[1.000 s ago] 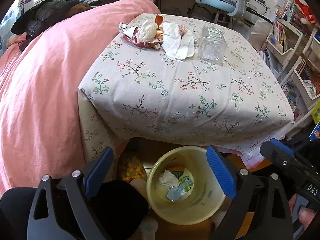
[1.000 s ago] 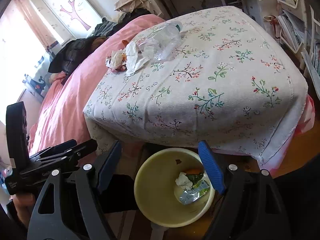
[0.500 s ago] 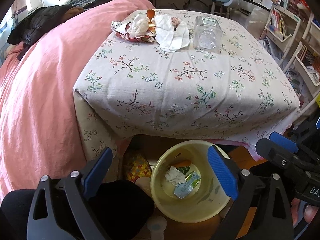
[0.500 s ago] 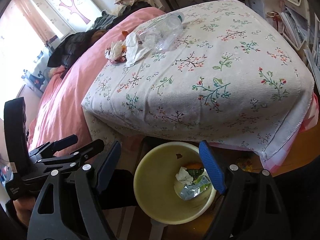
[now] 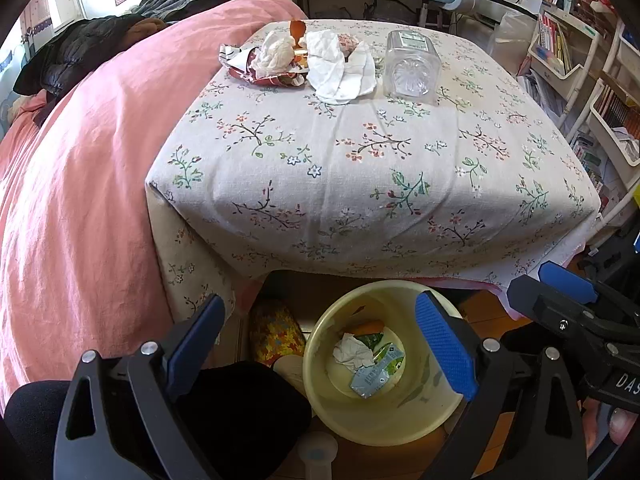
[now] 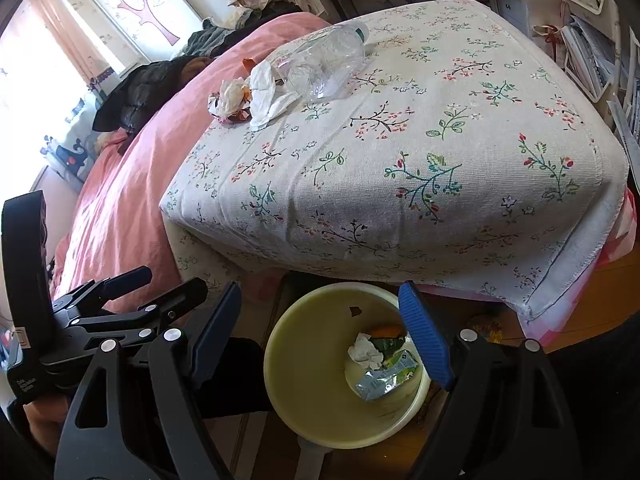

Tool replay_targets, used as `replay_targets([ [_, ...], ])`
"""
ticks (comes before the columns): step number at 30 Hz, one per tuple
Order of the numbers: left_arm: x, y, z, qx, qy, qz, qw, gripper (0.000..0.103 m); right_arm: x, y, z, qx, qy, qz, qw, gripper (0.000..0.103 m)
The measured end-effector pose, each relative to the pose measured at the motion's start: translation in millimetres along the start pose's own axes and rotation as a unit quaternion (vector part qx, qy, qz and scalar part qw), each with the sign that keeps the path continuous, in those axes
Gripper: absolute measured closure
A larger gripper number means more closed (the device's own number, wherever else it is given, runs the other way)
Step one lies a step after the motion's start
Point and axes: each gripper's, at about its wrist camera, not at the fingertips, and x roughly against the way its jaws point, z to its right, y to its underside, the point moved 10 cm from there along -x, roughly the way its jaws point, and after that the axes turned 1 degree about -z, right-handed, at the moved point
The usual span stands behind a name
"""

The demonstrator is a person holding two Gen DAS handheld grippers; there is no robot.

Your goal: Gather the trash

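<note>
I'm looking across the table (image 5: pixel 360 168) in its flowered cloth, with the pink bed (image 5: pixel 80 160) lying along its left side and bookshelves (image 5: pixel 560 48) to the right. The remaining trash is sitting at the table's far end, well ahead of and above both sets of jaws: a clear plastic bottle (image 5: pixel 412 66) lying on its side, its long axis running away from me, bottom toward the cameras, and just left of it a crumpled white tissue (image 5: pixel 340 68) and a wrapper pile (image 5: pixel 268 60). I'm holding the left gripper (image 5: pixel 320 344) and right gripper (image 6: pixel 324 336) spread wide and empty over the yellow bin (image 5: pixel 384 420) on the floor. I'm judging the right one nearer the bottle, the left nearer the wrappers
</note>
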Motion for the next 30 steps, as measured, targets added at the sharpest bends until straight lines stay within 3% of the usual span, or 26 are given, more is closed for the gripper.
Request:
replay_targets([
  [10,4.5,-4.0,-2.8,0.007,0.003,0.012,0.9999,0.011,-0.2,-1.4,-0.9,0.005,0.004,0.005,1.0,0.025],
  [17,6.0,-9.9,-16.6,0.066,0.032,0.017,0.9971,0.01,0.1,-3.3,-3.1,0.012,0.006,0.009,1.0,0.022],
  [30,6.8,-12.1,-33.2,0.121,0.044,0.015,0.9916,0.01,-0.7,-9.9,-10.9,0.024,-0.003,0.012,1.0,0.022],
])
